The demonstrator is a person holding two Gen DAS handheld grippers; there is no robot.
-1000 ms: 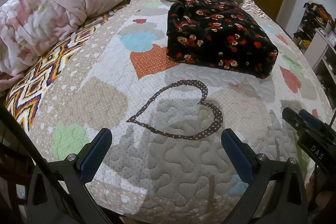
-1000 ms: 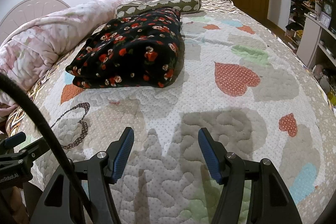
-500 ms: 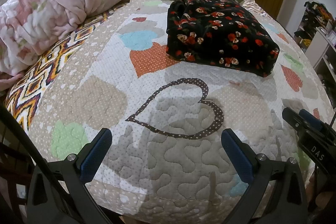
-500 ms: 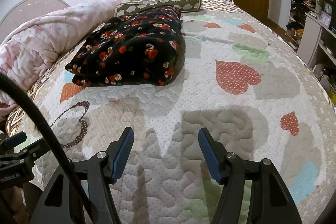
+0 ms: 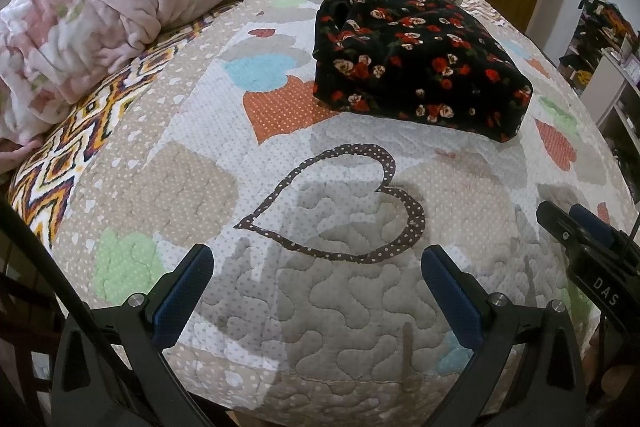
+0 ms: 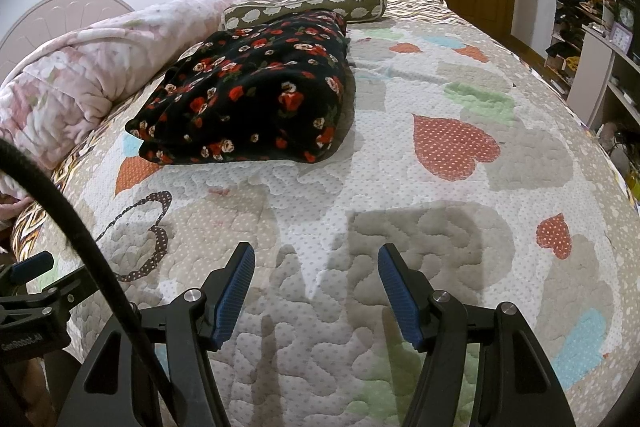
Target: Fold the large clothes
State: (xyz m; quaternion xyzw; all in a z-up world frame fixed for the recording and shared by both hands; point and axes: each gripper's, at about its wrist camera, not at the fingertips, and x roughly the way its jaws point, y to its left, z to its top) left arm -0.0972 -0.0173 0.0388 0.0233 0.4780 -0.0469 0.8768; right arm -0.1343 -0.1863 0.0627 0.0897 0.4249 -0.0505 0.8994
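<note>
While the folded black floral garment [image 5: 416, 67] lies on the heart-patterned quilt [image 5: 320, 307] ahead, left gripper [image 5: 316, 291] and right gripper [image 6: 316, 291] hover above the quilt, jaws apart, empty.

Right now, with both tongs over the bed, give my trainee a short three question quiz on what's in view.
1. True or false: the black floral garment lies folded on the quilt.
2. What lies right behind the garment? A) an olive patterned bolster B) a laundry basket C) a chair
3. Fill in: the left tongs and the right tongs are both ____ and hold nothing.

Key: 1 true. 2 A, the bolster sits just behind it, with the pink comforter bunched along the headboard side. 3 open.
</note>
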